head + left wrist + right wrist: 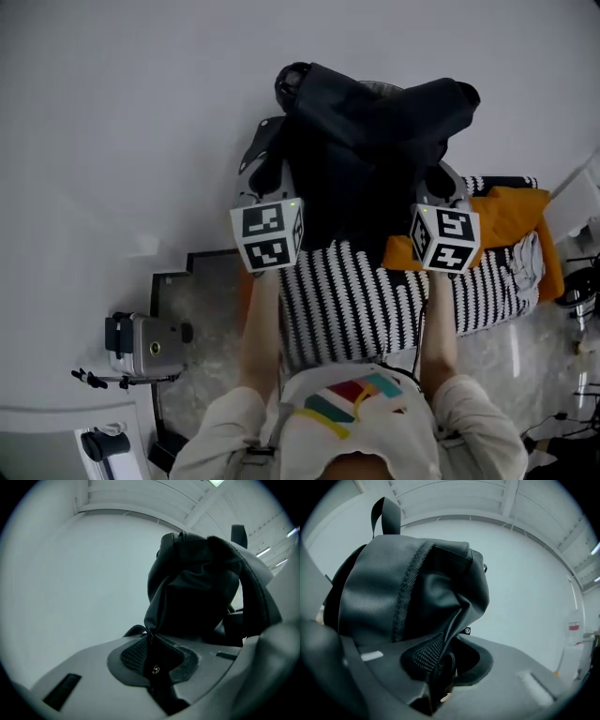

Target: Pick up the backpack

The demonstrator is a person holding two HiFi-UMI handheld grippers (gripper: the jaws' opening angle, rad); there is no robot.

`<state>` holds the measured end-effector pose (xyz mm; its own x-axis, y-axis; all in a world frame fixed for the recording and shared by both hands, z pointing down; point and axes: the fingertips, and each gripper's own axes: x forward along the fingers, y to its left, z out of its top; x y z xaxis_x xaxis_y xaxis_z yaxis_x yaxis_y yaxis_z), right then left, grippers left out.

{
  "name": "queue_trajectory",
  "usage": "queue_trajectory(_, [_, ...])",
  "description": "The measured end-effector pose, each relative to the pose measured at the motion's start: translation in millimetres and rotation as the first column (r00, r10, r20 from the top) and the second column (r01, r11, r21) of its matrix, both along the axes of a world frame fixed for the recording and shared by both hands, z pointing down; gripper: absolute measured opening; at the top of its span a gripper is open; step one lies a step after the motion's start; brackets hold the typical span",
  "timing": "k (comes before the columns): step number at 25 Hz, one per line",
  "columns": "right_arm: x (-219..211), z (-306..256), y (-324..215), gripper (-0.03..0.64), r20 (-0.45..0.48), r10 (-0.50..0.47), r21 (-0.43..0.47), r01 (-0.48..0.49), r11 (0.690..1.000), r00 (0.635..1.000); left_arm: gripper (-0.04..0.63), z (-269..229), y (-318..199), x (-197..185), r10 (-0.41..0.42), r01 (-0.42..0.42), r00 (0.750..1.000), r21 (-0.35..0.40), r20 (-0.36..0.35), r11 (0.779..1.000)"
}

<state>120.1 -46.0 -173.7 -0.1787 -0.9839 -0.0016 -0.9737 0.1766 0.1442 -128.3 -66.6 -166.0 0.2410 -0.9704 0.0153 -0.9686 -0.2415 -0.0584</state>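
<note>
A black backpack [361,141] hangs in the air between my two grippers, lifted well above the sofa. My left gripper [258,178] is shut on a fold of its fabric at its left side; in the left gripper view the backpack [197,588] rises from the pinched jaws of the left gripper [151,644]. My right gripper [441,187] is shut on the fabric at its right side; in the right gripper view the backpack [408,588] with its top loop fills the left half above the right gripper [443,656].
Below lies a sofa [375,291] with a black-and-white striped cover, an orange cushion [511,220] on it. A camera on a tripod [141,347] stands at the left on the floor. A white wall [122,112] fills the left and top.
</note>
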Motion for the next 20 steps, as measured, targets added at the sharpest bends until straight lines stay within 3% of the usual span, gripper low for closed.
queue_trajectory(5, [6, -43, 51, 0.057, 0.000, -0.020, 0.095, 0.020, 0.995, 1.000, 0.054, -36, 51, 7, -0.005, 0.004, 1.000, 0.068, 0.018, 0.998])
queue_trajectory(11, [9, -60, 94, 0.055, 0.033, -0.035, 0.175, 0.029, 0.984, 0.999, 0.054, -64, 94, 11, -0.043, 0.033, 0.994, 0.112, 0.095, 0.993])
queue_trajectory(16, [8, -41, 118, 0.054, 0.024, -0.054, 0.183, 0.049, 0.982, 0.998, 0.054, -51, 126, 13, -0.080, 0.065, 0.989, 0.122, 0.124, 0.990])
queue_trajectory(20, [-4, -31, 130, 0.054, 0.015, -0.090, 0.193, 0.085, 0.977, 0.996, 0.052, -39, 144, 1, -0.102, 0.088, 0.990, 0.144, 0.097, 0.986])
